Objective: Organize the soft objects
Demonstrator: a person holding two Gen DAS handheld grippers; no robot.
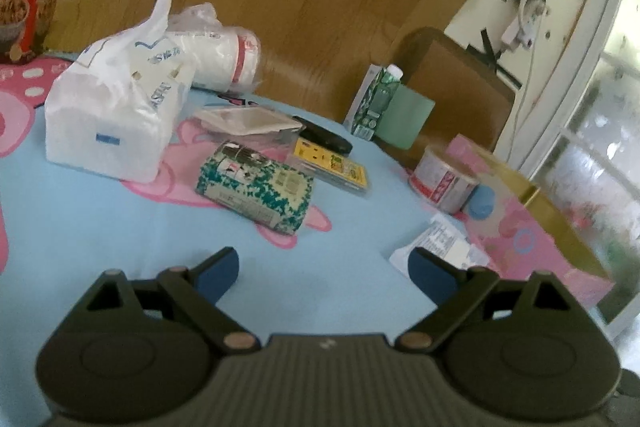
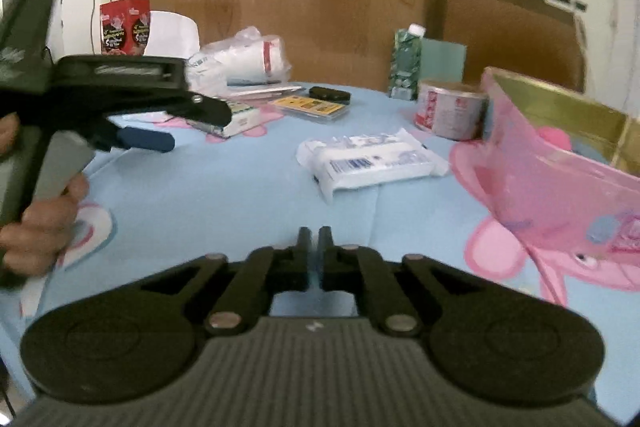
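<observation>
right wrist: bare cloth [image 2: 240, 195] before empty claw [image 2: 315, 239]

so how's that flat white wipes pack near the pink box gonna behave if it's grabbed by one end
The flat white pack looks soft, so it would probably sag if lifted by one end. Its glossy plastic wrap may slip between pads. Lying flat on the blue tablecloth, it likely slides rather than rolls or tips when pushed.

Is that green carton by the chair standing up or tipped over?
Upright. The green carton stands on its base on the blue tablecloth, white cap on top.
</observation>
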